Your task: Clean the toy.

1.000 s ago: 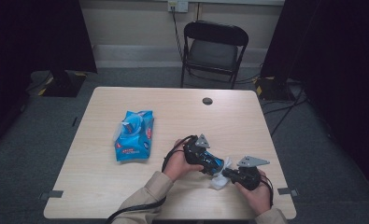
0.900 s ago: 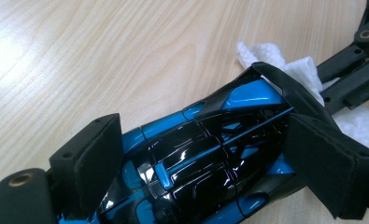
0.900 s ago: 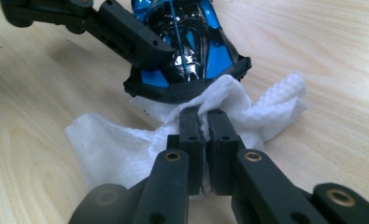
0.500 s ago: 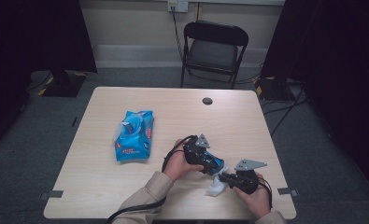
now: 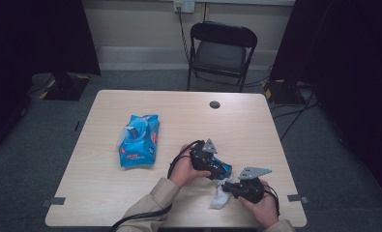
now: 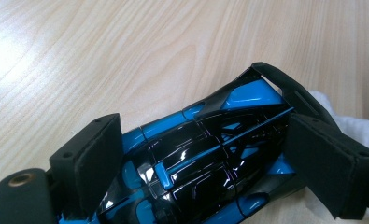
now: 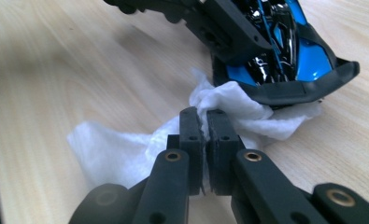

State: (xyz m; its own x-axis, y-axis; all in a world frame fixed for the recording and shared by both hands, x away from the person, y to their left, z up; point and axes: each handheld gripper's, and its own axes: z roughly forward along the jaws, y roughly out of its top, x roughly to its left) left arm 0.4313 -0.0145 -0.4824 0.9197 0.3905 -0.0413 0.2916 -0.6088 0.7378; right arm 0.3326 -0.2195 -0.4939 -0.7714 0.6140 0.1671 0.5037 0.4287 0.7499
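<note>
Currently: blue-and-black toy car [image 6: 205, 158] clamped in left gripper [image 5: 213, 164] above table [image 5: 256, 125]; right gripper [image 7: 203, 126] pinches white wipe [image 7: 247, 109] against car's tail. Wiping underway, remainder unfinished; wipes pack [image 5: 139, 140] well apart.

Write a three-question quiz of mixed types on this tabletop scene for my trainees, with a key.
1. True or false: the left gripper holds the blue-and-black toy car between its pads.
2. What is the right gripper shut on?
A. the white wipe
B. a sponge
C. a cable
3. Fill in: in the high view, the blue wipes pack lies on the table to the ____ of both grippers.

Key: 1 true; 2 A; 3 left.
</note>
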